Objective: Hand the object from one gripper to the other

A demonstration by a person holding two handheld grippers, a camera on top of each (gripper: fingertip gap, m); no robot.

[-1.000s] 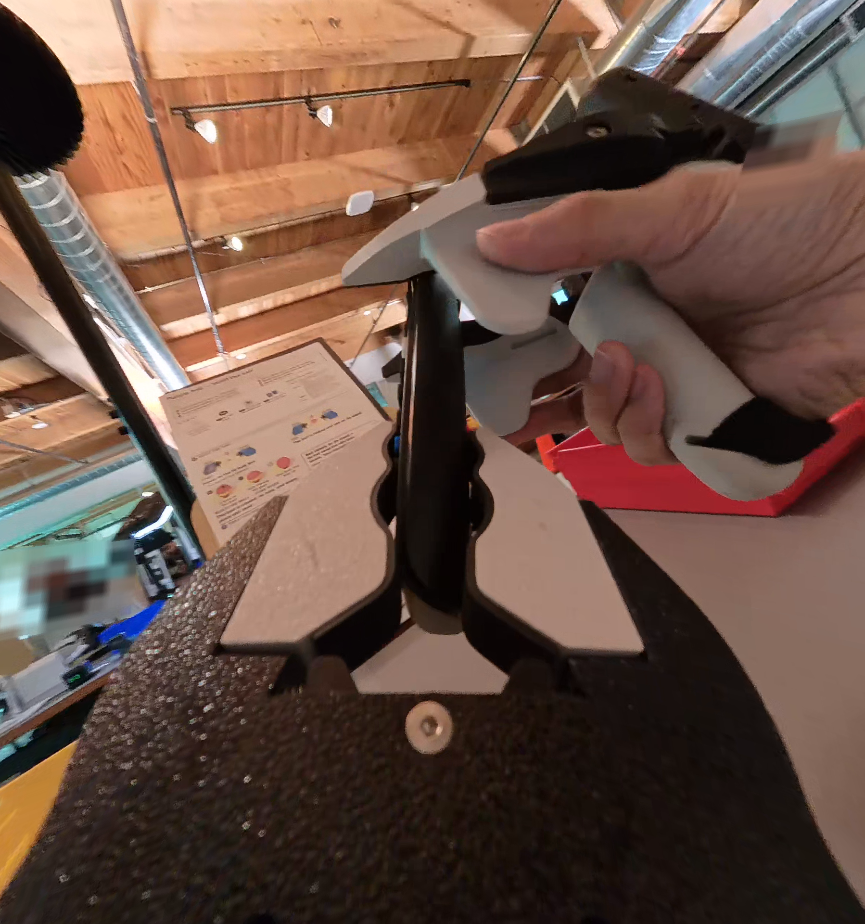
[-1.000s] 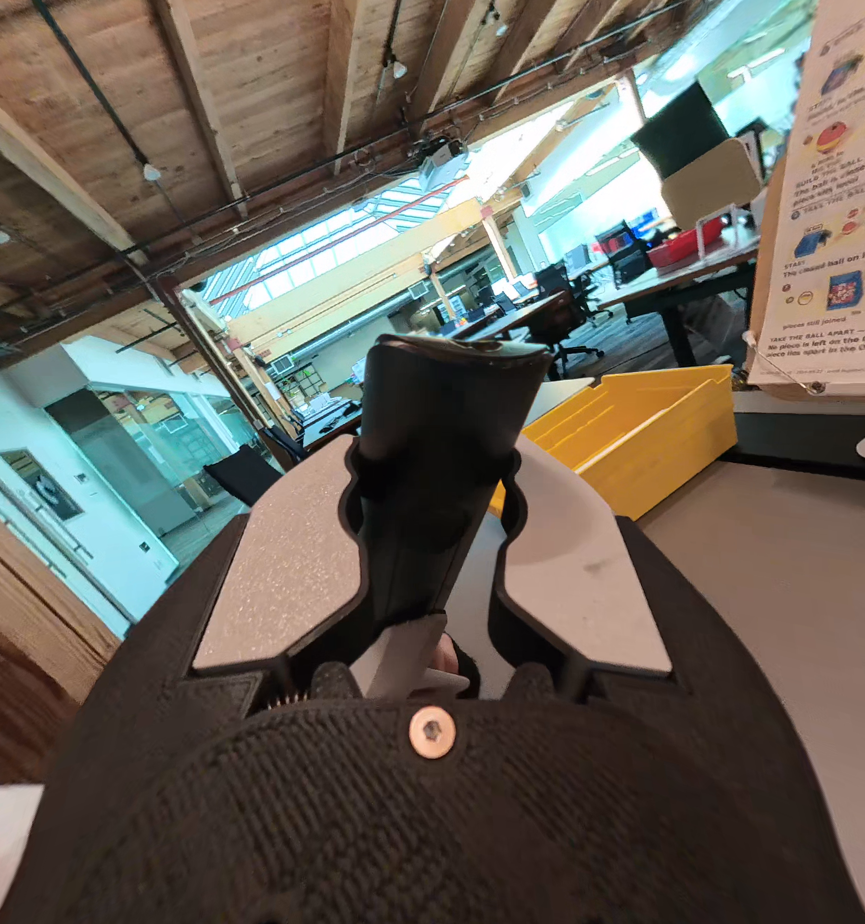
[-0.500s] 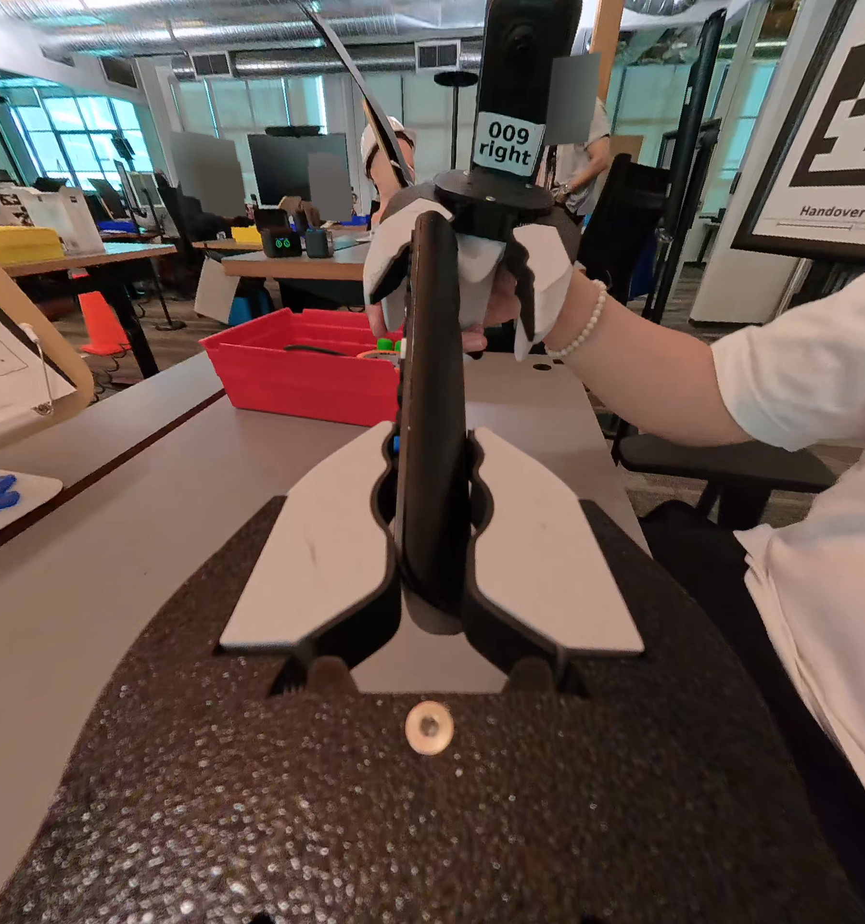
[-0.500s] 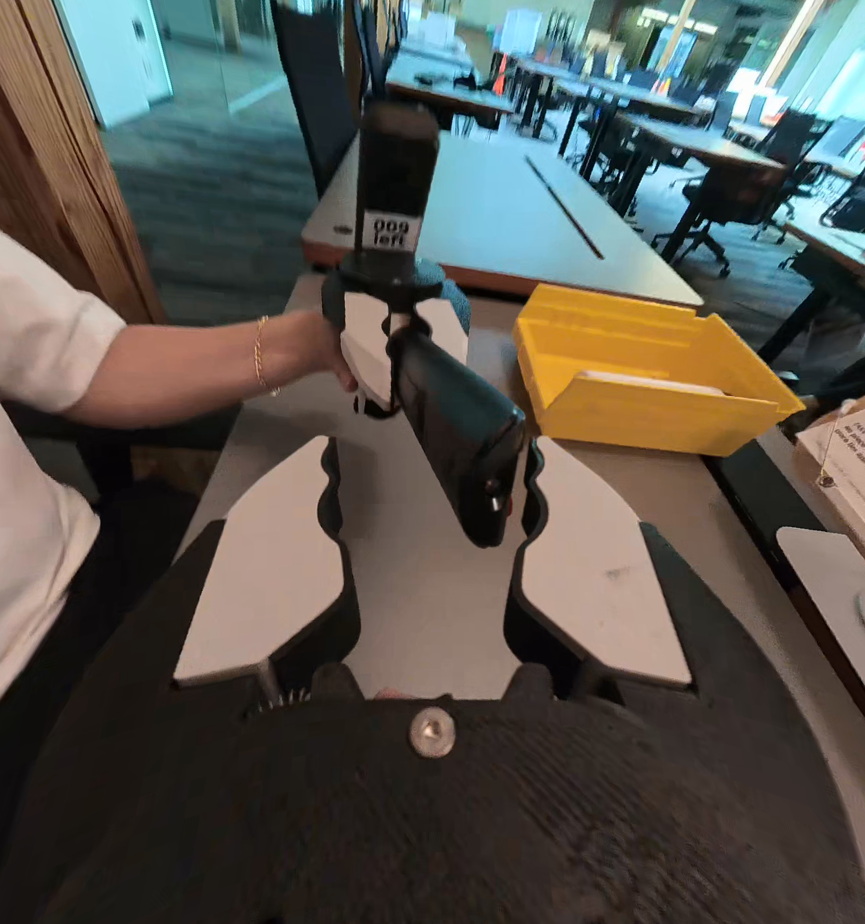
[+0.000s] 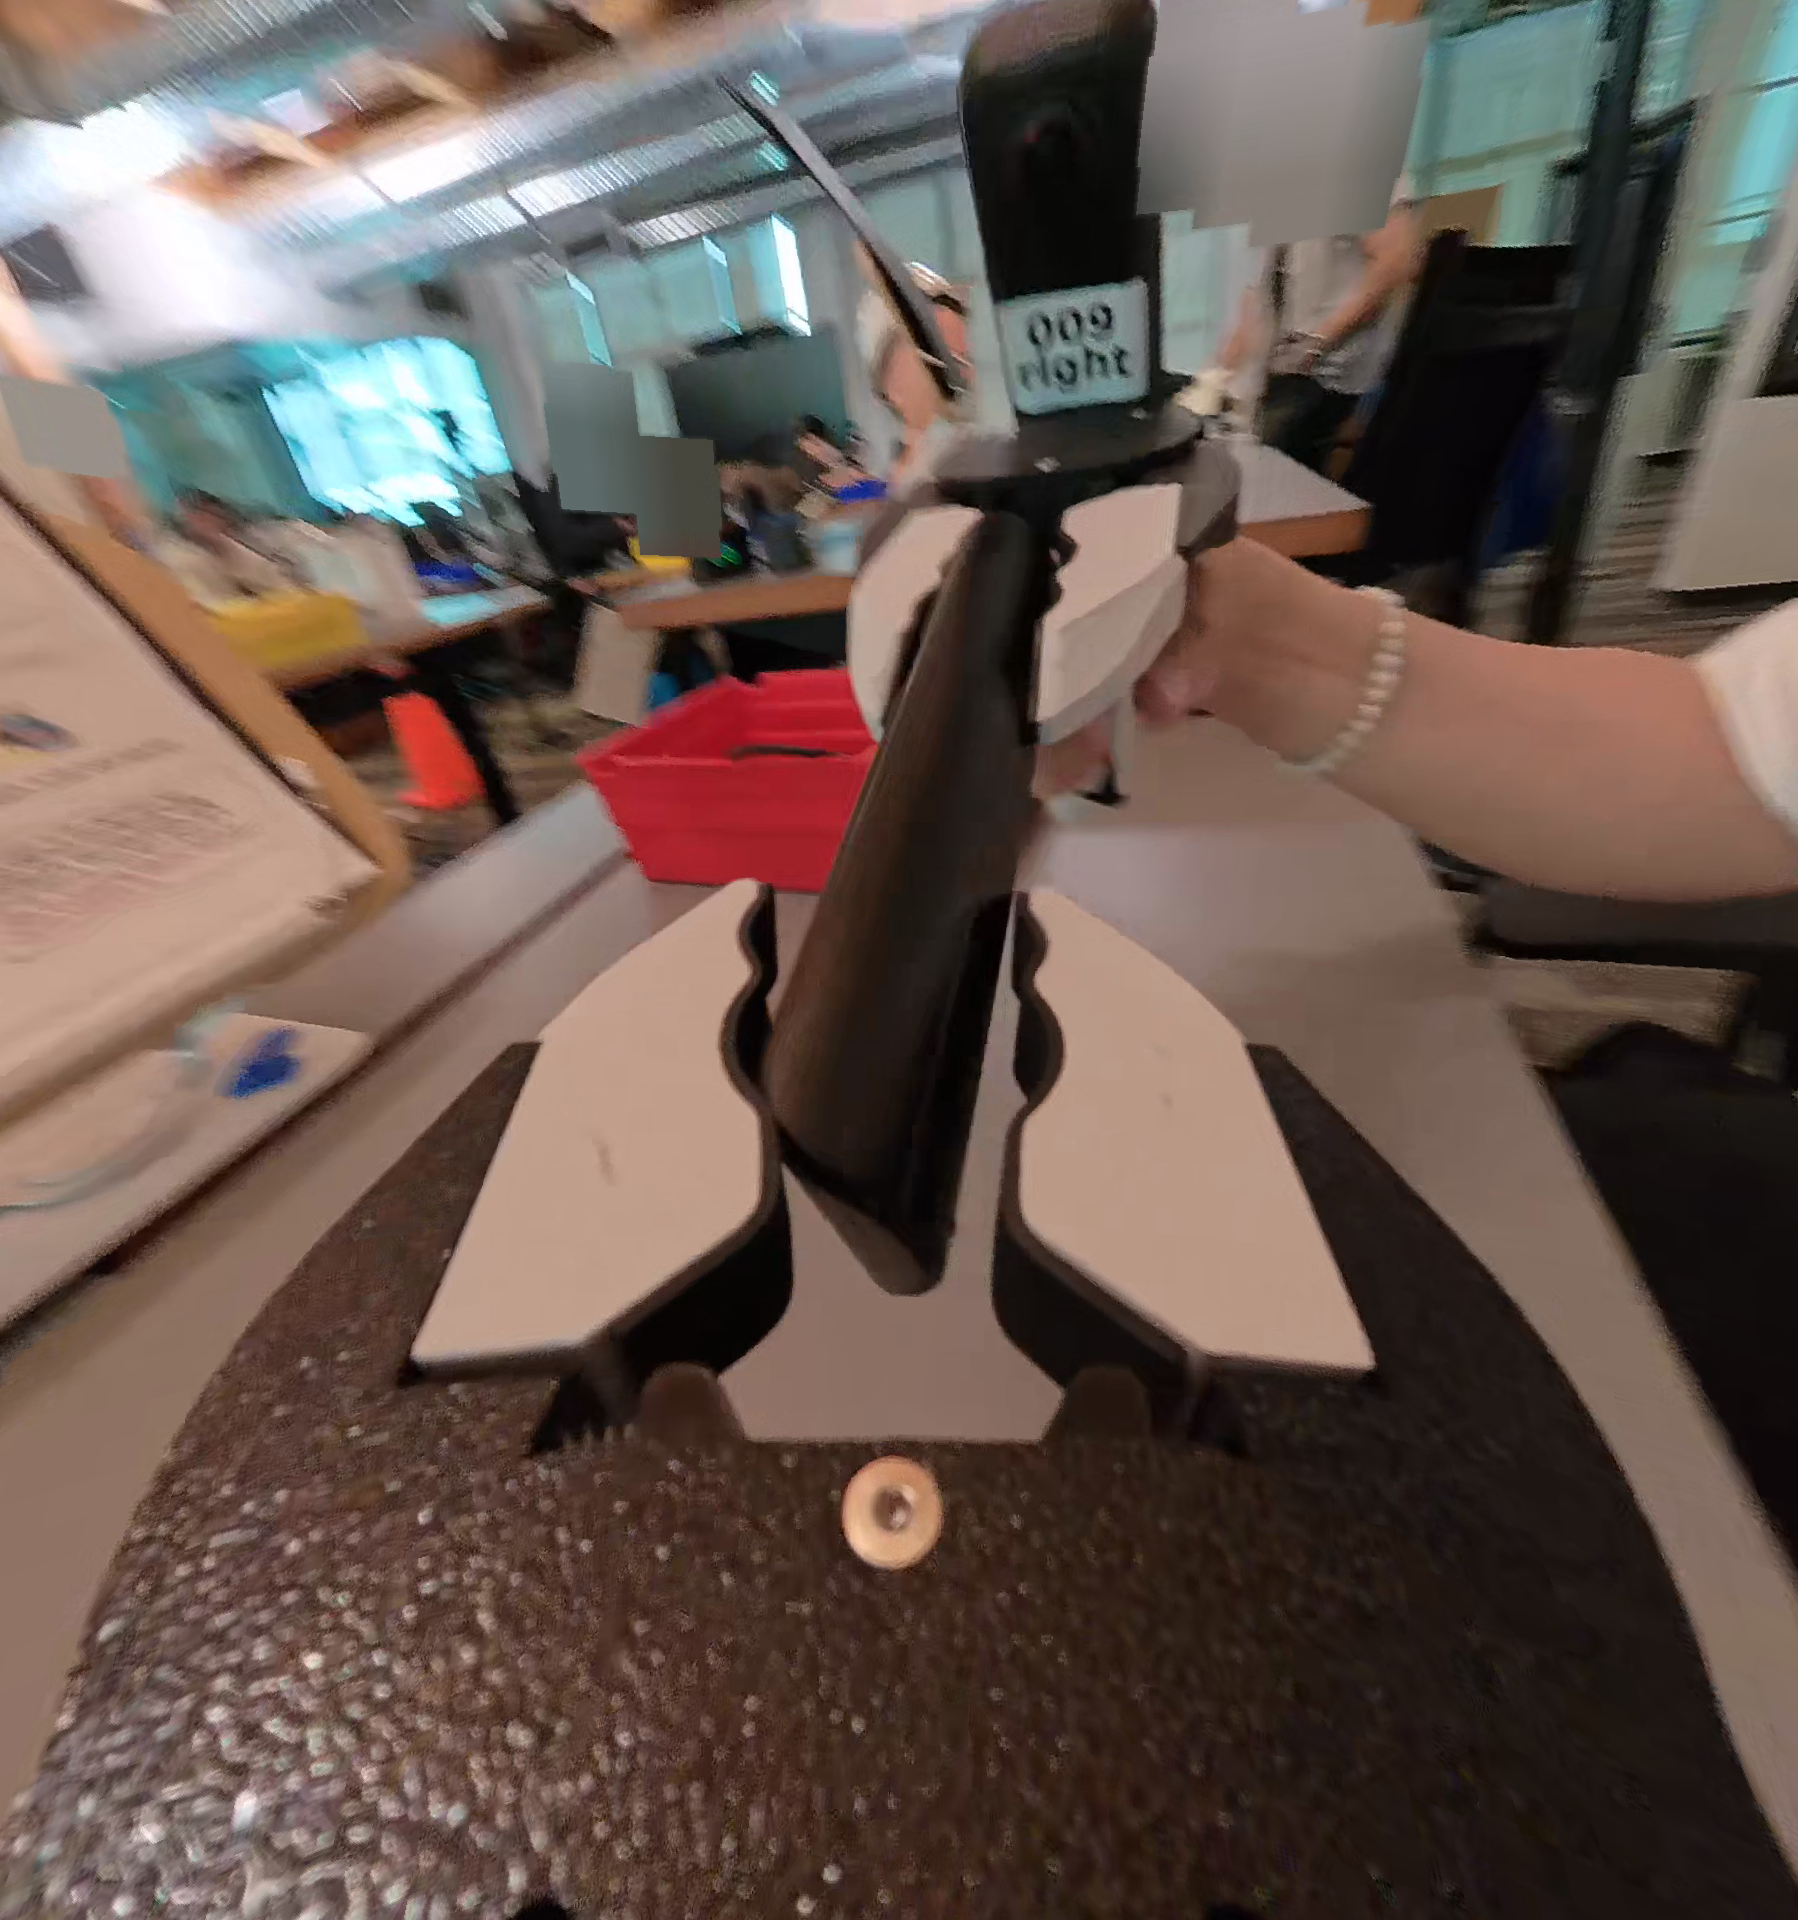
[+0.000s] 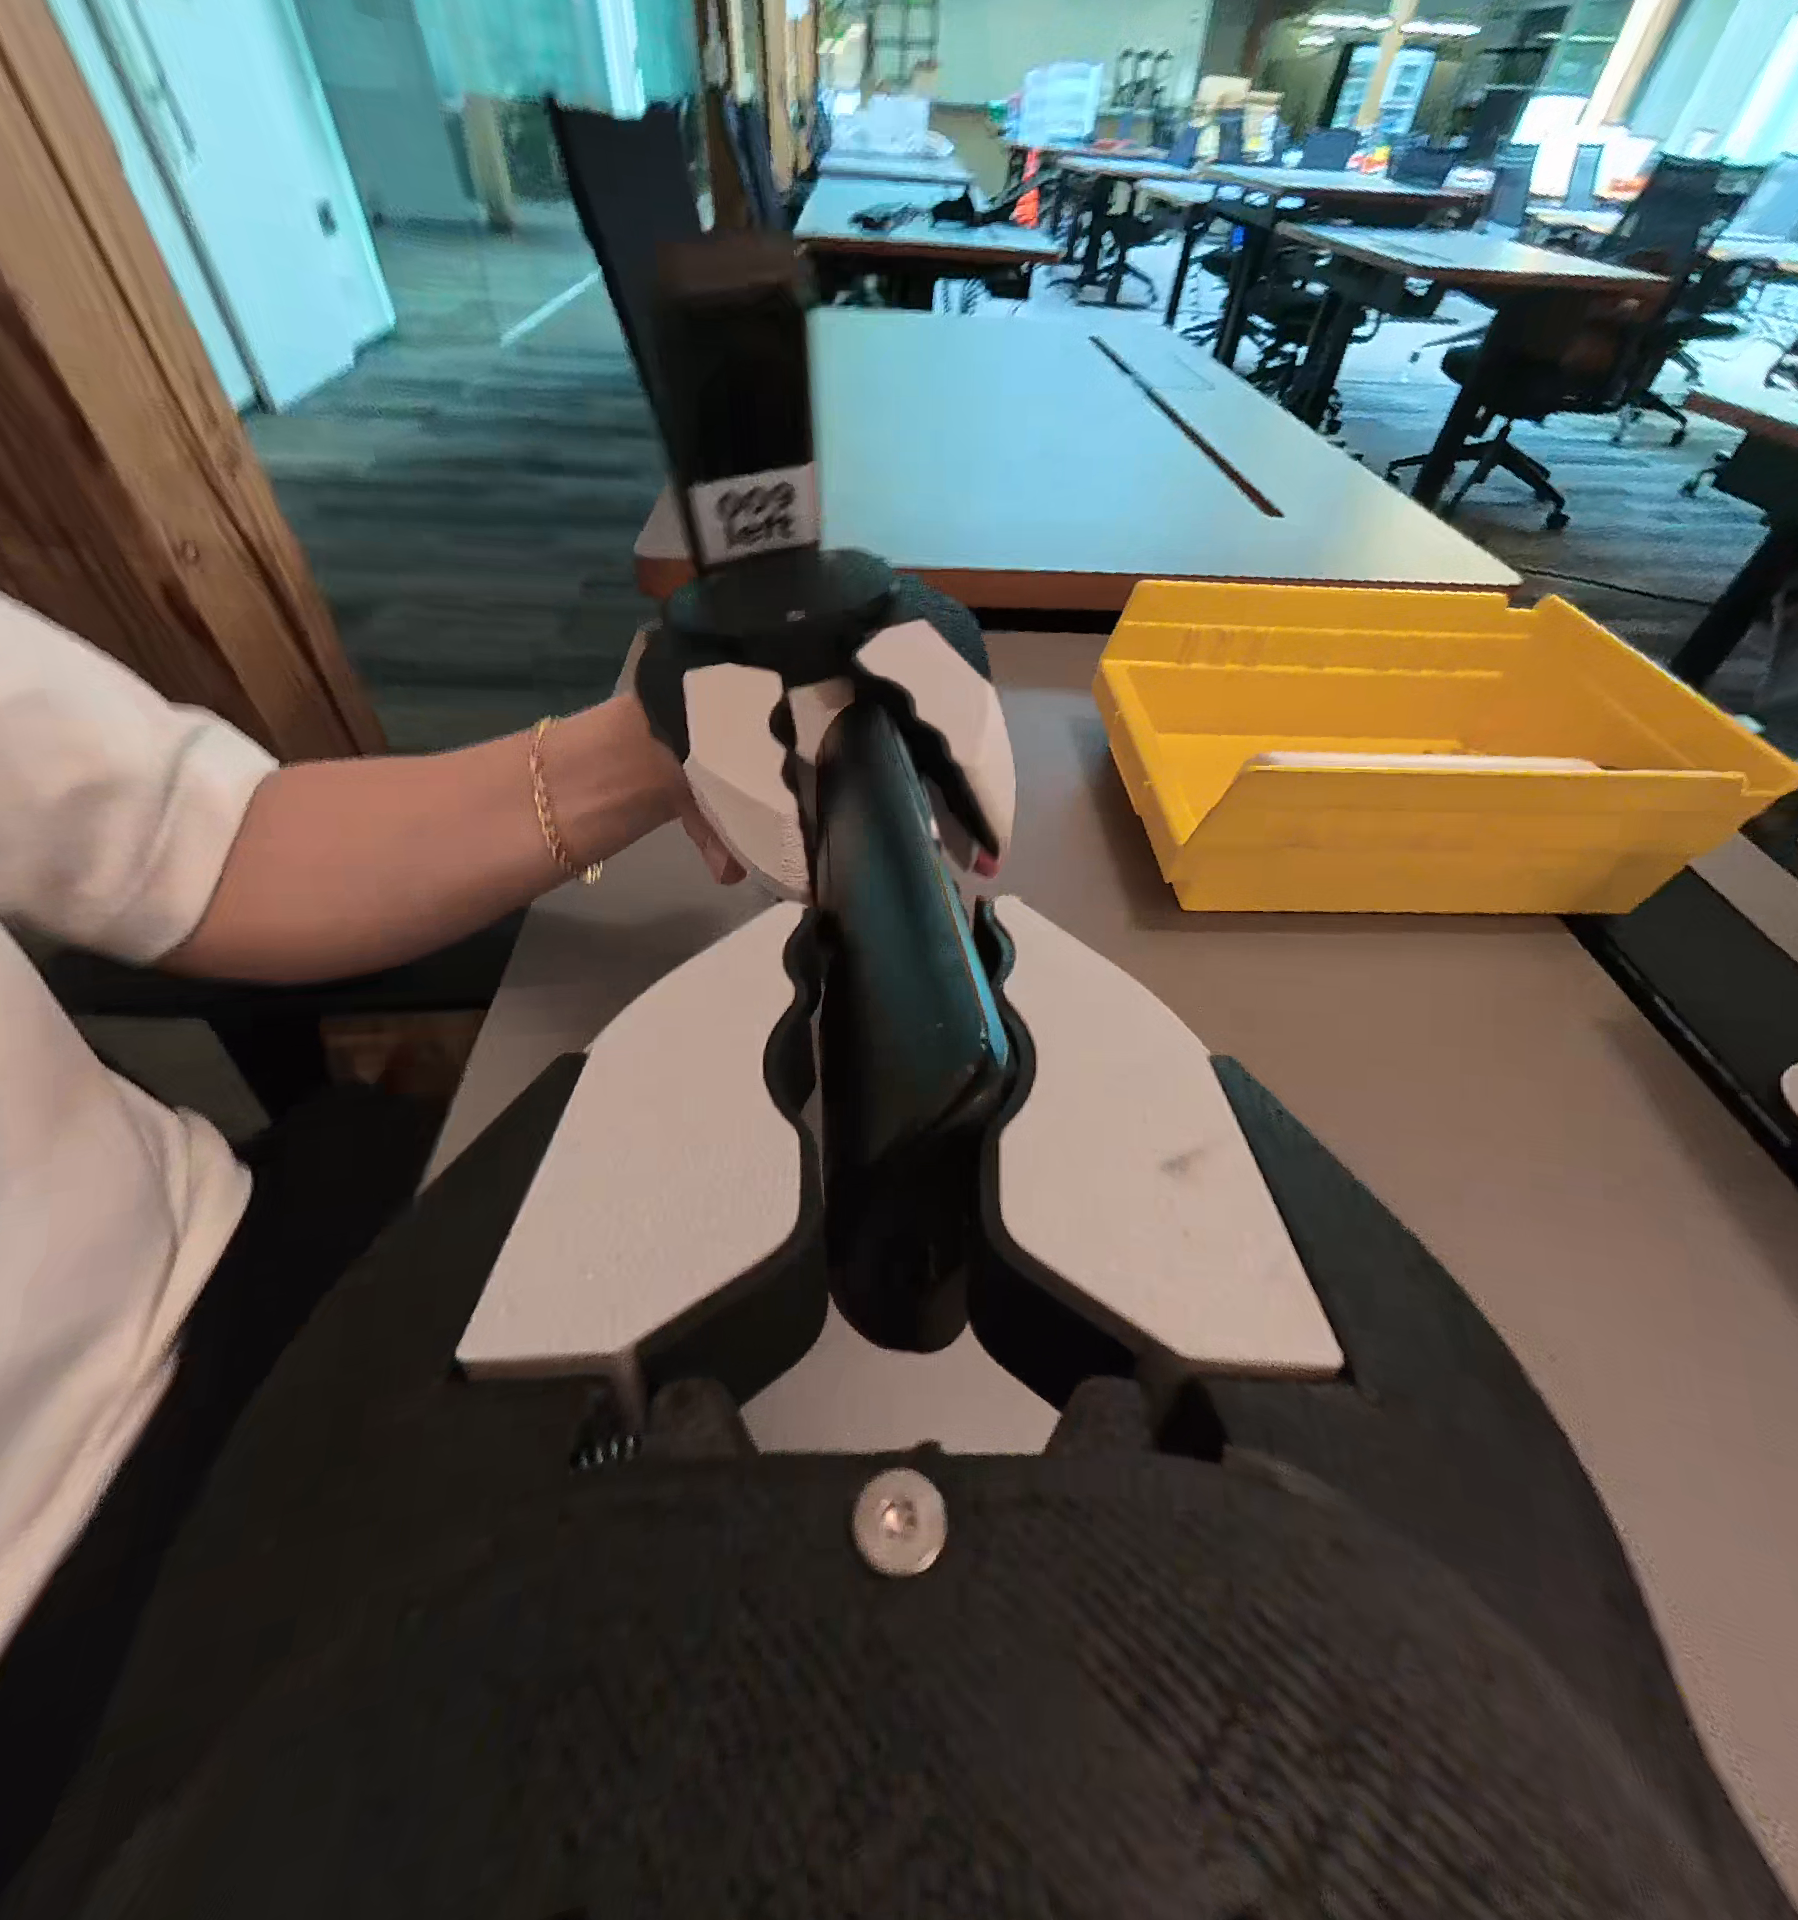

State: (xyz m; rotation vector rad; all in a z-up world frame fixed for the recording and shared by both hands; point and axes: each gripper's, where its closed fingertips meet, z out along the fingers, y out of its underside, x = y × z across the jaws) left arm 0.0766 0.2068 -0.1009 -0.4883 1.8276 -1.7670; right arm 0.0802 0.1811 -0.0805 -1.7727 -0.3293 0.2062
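Grey laminate makes up the surface [image 6: 1342, 1091] under both tools. On it, a yellow bin [image 6: 1394, 831] stands beyond and to the right of the right gripper's jaws, and a red bin [image 5: 729, 821] sits beyond the left gripper's jaws, just to their left.

We hold the two tools nose to nose above the surface. The right gripper [image 6: 900, 925] has its jaws pressed against both flanks of the flat black slab [image 6: 895, 1091], with no gap showing on either side. The left gripper [image 5: 890, 914] has its jaws parted. The slab leans against the left one, and a sliver of surface shows between it and the right one, so we judge that end released.

The slab's long axis runs straight out from one pair of jaws into the other, bridging them, with each end seated deep between a pair. It is off the surface entirely.

Since only the right side appears to bear it, we judge the handover all but made. The left tool should back away along that long axis, so that its loose jaws do not drag the slab askew.
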